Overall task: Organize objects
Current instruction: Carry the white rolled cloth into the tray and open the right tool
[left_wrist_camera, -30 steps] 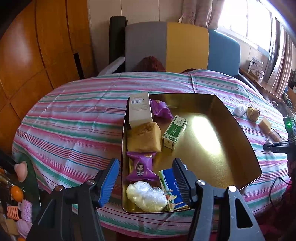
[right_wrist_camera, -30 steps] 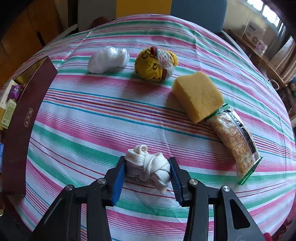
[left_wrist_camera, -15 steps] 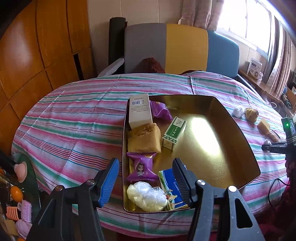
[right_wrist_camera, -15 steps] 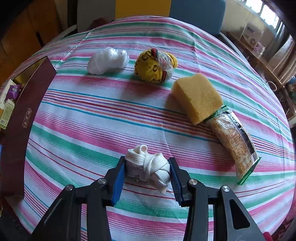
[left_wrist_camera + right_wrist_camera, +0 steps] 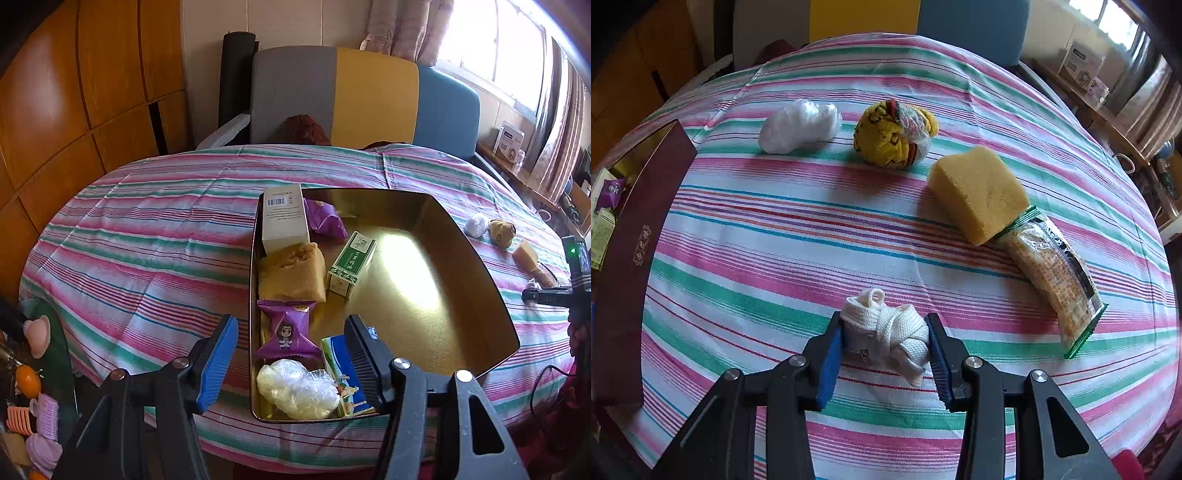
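Observation:
A white woven strap bundle (image 5: 886, 328) lies on the striped tablecloth (image 5: 798, 229). My right gripper (image 5: 884, 321) is closing on it, with both pads pressed against its sides. My left gripper (image 5: 291, 325) hangs open over the near end of the gold tray (image 5: 461, 236), holding nothing. The tray holds a white box (image 5: 282, 218), a brown sponge (image 5: 291, 273), a green box (image 5: 351, 264), two purple packets (image 5: 288, 332), a blue packet (image 5: 340, 373) and a clear plastic wad (image 5: 295, 387).
Beyond the bundle lie a white plastic wad (image 5: 799, 125), a yellow cloth ball (image 5: 895, 134), a yellow sponge (image 5: 980, 192) and a cracker packet (image 5: 1054, 277). The tray's maroon outer wall (image 5: 631, 229) stands at the left. Chairs (image 5: 369, 96) back the table.
The right jaws have squeezed slightly tighter on the white bundle. The left gripper and the things in the tray have not moved.

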A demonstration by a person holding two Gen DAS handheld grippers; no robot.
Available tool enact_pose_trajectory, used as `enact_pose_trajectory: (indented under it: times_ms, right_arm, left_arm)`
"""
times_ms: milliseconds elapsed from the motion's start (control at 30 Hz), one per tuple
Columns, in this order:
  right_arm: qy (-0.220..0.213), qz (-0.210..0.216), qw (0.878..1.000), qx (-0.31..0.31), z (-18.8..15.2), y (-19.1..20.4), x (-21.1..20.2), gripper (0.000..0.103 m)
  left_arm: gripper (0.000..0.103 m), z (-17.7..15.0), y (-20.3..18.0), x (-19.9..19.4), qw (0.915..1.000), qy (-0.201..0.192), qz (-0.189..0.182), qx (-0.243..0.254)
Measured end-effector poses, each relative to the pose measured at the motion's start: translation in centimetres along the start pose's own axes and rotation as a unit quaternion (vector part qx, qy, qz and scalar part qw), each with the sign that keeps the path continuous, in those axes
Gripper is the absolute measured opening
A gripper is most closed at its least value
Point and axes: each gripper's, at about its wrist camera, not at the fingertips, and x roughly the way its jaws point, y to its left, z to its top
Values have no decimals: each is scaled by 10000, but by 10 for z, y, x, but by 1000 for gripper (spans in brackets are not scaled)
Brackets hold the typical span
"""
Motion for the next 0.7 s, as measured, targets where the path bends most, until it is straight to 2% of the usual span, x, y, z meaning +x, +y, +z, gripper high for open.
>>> enact_pose_trajectory:
  times_ms: [167,333,467,600,700]
  right_arm:
    - [-440,222,9986,185,9,8,-36,43]
    - [-942,711,9928,-184,25,55,-85,43]
    - [-1139,1319,9821,-718,36,121,-110,43]
    - [-961,1931,9670,-1357,33,205,-113,43]
    - [-717,2177,9555,-1857,21,269,-102,43]
  left_arm:
    - [61,2,3,0,10000,-37,-11,-34]
    - [61,1,5,1,10000,-19,-38,-86]
    - [61,1,11,3,9998,-12,-28,-178]
    - [61,2,25,3,9992,-21,60,-386]
    - [61,3,37,4,9985,-26,125,-529]
